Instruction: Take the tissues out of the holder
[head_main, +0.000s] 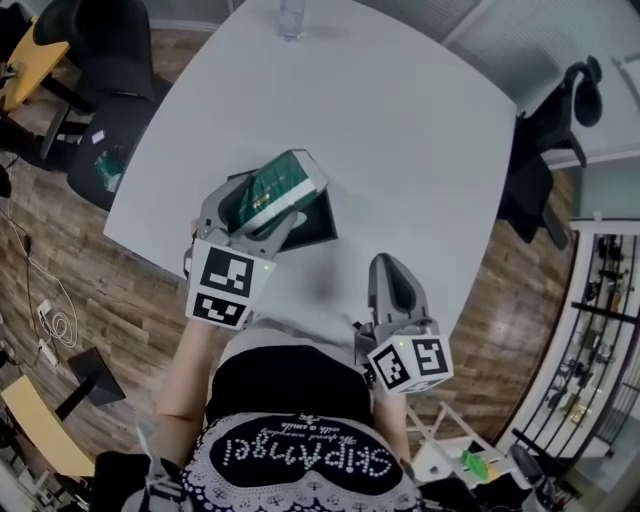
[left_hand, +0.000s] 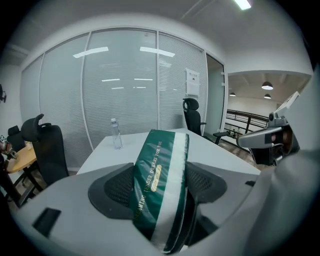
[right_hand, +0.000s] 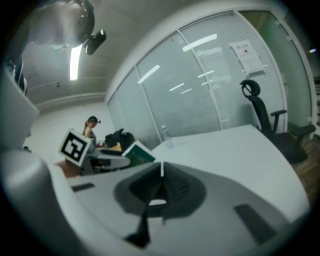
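- Even, cool indoor light fills all three views. The white tabletop beyond the left tongs reads bright and flat, and shadows on it are faint and soft.
- A ceiling strip light glows high above and right of the left tongs, and pale reflections streak the glass wall far beyond them.
- A long lamp burns to white up and left of the right tongs, whose near surfaces look soft and blurred.
- Both gripper views bulge strongly, with black vignetted corners.
- The tissue pack between the left tongs is sharp, its print legible.
- The head view bends the floor at its edges.
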